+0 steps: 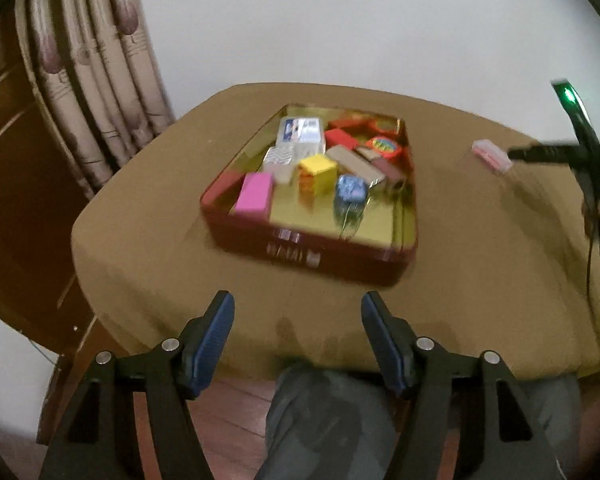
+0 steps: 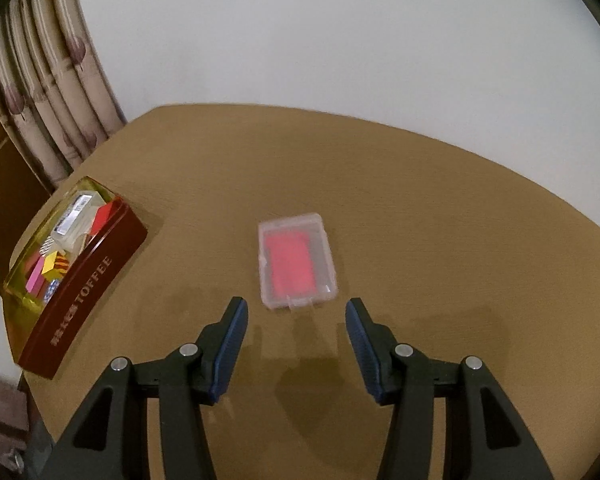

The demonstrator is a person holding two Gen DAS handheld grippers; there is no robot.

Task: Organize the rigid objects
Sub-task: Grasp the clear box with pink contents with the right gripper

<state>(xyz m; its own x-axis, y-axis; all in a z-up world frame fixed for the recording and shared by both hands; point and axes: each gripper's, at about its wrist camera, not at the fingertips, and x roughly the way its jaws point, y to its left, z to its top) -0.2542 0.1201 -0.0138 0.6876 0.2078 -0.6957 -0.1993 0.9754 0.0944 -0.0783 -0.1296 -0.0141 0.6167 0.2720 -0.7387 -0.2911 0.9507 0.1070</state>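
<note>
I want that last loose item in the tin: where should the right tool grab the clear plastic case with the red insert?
The clear plastic case with the red insert lies flat on the tan table, latch end toward the open right tool. Probably best to come from above and pinch its two long side edges; they are straight and look narrower than the gap between the fingers.

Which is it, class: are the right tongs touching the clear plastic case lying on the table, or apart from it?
Apart. The right wrist view shows the right tongs open, with bare table between both pads and the clear plastic case.
</note>
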